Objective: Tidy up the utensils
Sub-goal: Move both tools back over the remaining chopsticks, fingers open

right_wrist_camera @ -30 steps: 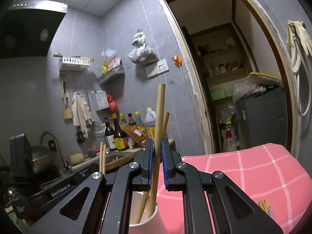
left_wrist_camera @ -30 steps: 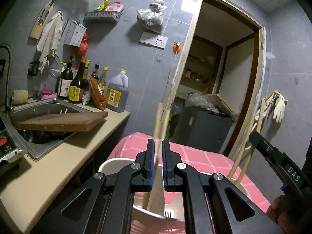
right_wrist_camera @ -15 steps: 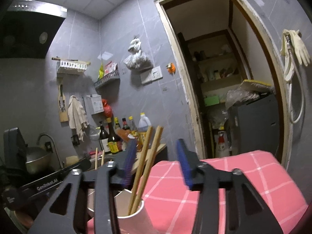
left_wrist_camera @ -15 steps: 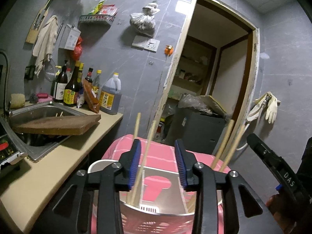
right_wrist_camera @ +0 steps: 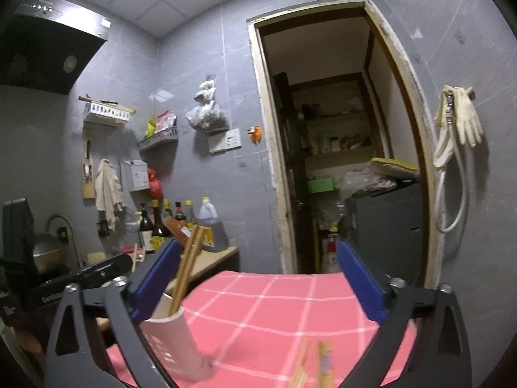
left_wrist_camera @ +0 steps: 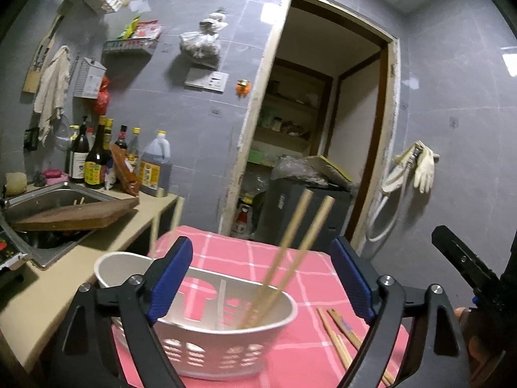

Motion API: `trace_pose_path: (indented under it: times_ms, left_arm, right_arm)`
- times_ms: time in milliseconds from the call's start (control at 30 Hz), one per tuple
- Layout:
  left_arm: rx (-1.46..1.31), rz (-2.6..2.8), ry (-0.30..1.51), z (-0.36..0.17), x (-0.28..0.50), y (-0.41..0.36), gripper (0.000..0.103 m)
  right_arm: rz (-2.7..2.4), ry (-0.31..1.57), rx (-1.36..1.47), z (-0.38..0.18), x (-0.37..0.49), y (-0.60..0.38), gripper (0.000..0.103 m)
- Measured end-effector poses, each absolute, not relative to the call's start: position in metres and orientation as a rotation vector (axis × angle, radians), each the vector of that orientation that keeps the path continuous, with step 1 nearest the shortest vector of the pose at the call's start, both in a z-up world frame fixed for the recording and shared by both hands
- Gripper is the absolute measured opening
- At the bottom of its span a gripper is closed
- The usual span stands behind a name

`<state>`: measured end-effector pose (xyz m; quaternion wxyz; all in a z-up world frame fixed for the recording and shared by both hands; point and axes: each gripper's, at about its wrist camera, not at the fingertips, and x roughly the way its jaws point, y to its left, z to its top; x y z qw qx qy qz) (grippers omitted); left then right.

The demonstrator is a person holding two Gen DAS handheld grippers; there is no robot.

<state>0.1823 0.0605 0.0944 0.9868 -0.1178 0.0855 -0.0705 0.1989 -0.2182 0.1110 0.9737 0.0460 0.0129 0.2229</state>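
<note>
A white perforated utensil holder (left_wrist_camera: 226, 346) stands on a pink checked cloth (left_wrist_camera: 258, 258). Two wooden chopsticks (left_wrist_camera: 290, 252) lean in its right compartment; another pair (left_wrist_camera: 164, 223) stands behind my left finger. My left gripper (left_wrist_camera: 261, 278) is open and empty, just above the holder. In the right wrist view the holder (right_wrist_camera: 171, 339) with chopsticks (right_wrist_camera: 187, 268) is at lower left. My right gripper (right_wrist_camera: 255, 287) is open and empty, above the cloth (right_wrist_camera: 274, 310). Loose chopsticks lie on the cloth (left_wrist_camera: 342, 336), blurred in the right wrist view (right_wrist_camera: 313, 362).
A counter (left_wrist_camera: 42, 291) with a sink (left_wrist_camera: 48, 213), a wooden board (left_wrist_camera: 80, 216) and several bottles (left_wrist_camera: 106, 158) is at left. An open doorway (left_wrist_camera: 316, 148) with a dark cabinet (left_wrist_camera: 307, 213) is behind the table. The other gripper (left_wrist_camera: 468, 271) shows at right.
Both grippers opened and let go of their chopsticks, which now stand in the holder. Both grippers have drawn back and up from the holder.
</note>
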Motion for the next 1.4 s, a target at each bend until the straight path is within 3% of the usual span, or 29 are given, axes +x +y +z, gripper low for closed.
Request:
trace_pose_path:
  times_ms: [200,900,1000,1067,1233,1400]
  left_arm:
    - [-0.206,-0.195,0.207,0.086,0.183,0.03,0.093]
    - [-0.084,-0.286,0.544,0.009,0.226,-0.049,0.092]
    - [-0.077,-0.297,0.593,0.002,0.232,-0.053,0.092]
    - [-0.072,-0.31,0.627,-0.002,0.238,-0.056,0.088]
    - [-0.057,-0.347,0.719,-0.013,0.255,-0.068,0.066]
    - [-0.046,-0.37,0.803,-0.022,0.272,-0.074,0.055]
  right_arm:
    - [0.395,0.07,0.044,0.103,0.195,-0.242,0.103]
    - [0.305,0.462,-0.036,0.032,0.244,-0.28,0.103]
    - [0.315,0.541,-0.035,0.022,0.255,-0.28,0.095]
    - [0.324,0.587,-0.035,0.016,0.262,-0.281,0.083]
    - [0.358,0.677,-0.056,0.004,0.274,-0.276,0.066]
    - [0.388,0.757,-0.086,-0.006,0.284,-0.268,0.053]
